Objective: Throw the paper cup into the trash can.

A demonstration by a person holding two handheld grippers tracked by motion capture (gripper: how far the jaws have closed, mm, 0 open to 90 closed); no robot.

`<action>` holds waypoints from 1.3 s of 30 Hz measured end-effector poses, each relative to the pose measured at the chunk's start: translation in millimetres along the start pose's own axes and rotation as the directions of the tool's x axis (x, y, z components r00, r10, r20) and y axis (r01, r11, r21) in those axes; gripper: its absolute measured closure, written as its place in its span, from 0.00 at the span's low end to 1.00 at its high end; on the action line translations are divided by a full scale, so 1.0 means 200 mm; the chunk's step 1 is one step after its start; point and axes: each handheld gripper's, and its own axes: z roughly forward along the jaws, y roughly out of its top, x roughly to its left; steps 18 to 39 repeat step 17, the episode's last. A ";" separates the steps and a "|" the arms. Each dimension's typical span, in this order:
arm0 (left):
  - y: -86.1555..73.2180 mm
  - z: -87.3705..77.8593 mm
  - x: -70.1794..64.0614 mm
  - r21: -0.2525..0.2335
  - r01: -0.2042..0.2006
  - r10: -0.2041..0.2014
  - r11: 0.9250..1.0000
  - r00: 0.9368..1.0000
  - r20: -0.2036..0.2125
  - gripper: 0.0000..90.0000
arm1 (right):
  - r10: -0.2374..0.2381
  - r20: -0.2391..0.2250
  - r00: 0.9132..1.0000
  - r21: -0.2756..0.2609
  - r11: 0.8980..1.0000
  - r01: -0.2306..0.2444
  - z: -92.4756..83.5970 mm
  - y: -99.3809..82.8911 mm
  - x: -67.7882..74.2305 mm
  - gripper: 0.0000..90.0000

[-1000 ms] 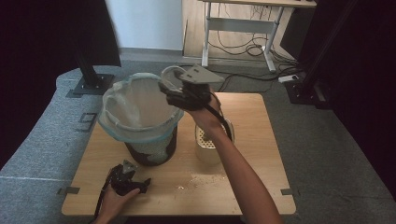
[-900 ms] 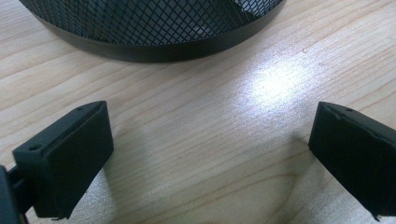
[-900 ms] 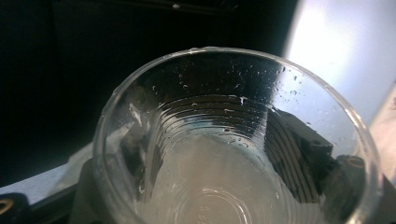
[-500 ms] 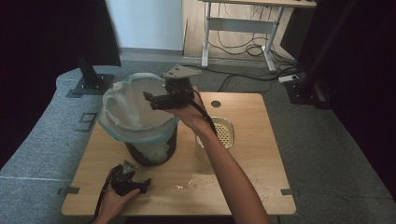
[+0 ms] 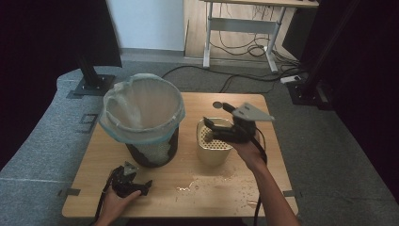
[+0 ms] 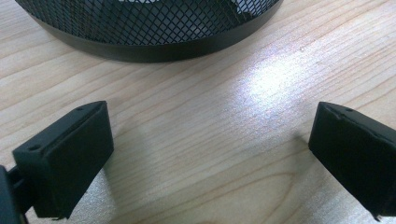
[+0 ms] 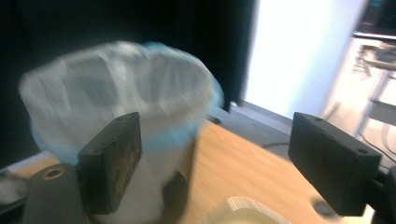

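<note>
Two tools are at work over a wooden tabletop (image 5: 188,186). The left tool (image 5: 133,184) lies low on the near left part of it, held by the person's left hand (image 5: 115,201), just in front of the black mesh bin (image 5: 151,153). In the left gripper view its two black jaws stand wide apart with only bare wood between them, and the bin's dark mesh base (image 6: 149,28) curves across the top of that view, near the jaw tips but not touching them.

The right tool (image 5: 217,129) hangs above a cream perforated cup (image 5: 214,150) that stands upright on the tabletop just right of the bin, apart from it. The person's right hand (image 5: 248,151) grips this tool from behind, and the grey three-cornered plate (image 5: 251,112) sits on top of it. Its jaws have just been closing somewhat, yet in the right gripper view they are apart with nothing between them; that view is blurred. Beyond them there shows the bin with its pale bag liner (image 7: 126,93) folded over the rim, and the cup's rim (image 7: 243,205) at the bottom edge.

In the high view the liner (image 5: 141,110) lines the bin's mouth with a blue hem outside. Small pale crumbs (image 5: 221,181) lie scattered on the wood in front of the cup
</note>
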 end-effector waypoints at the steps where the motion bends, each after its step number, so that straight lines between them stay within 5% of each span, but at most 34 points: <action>1: 0.00 0.00 0.00 0.000 0.002 -0.002 1.000 1.000 0.002 0.00 | 0.006 0.031 1.000 0.009 1.000 -0.007 -0.07 -0.10 -0.04 0.22; 8: 0.00 0.00 0.00 0.000 0.002 -0.002 1.000 1.000 0.002 0.00 | 0.057 0.093 0.994 0.039 0.997 -0.061 -0.27 -0.46 -0.11 0.26; 13: 0.00 0.00 0.00 0.001 0.003 -0.003 1.000 1.000 0.002 0.00 | 0.073 0.102 0.992 0.069 0.994 -0.080 -0.28 -0.58 -0.11 0.26; 39: 0.00 0.00 0.00 0.001 0.002 -0.002 1.000 1.000 0.001 0.00 | 0.081 0.108 0.991 0.071 0.994 -0.089 -0.29 -0.62 -0.13 0.25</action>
